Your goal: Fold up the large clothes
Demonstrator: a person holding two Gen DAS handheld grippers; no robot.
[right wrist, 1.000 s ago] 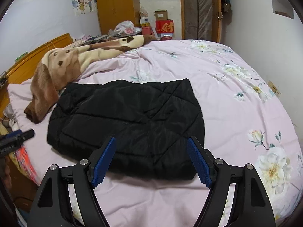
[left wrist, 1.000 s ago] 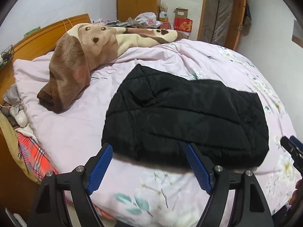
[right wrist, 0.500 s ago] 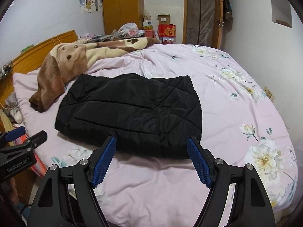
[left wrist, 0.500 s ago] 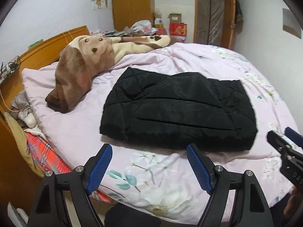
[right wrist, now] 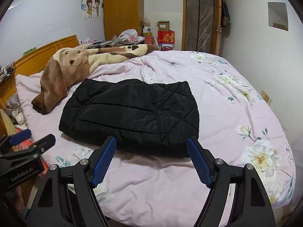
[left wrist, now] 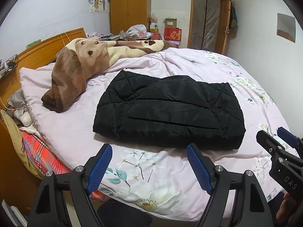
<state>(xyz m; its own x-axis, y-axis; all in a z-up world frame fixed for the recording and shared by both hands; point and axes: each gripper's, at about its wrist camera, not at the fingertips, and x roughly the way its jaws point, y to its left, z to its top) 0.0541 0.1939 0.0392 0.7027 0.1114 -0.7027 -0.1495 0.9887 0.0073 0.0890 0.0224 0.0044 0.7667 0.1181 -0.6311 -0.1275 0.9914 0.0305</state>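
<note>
The left gripper (left wrist: 148,163) and right gripper (right wrist: 151,158) both stand apart, holding nothing; the folded black jacket (right wrist: 130,115) lies beyond them on the bed (right wrist: 227,113); only the left view shows the plaid cloth (left wrist: 39,153) fully; the jacket's underside is hidden.

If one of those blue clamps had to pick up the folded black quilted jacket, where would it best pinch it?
Probably the black quilted jacket at its near edge, coming in low from the bed's foot side. That edge is a thick, rounded fold facing both open grippers, the right gripper being closer; the flat top offers nothing to pinch.
</note>
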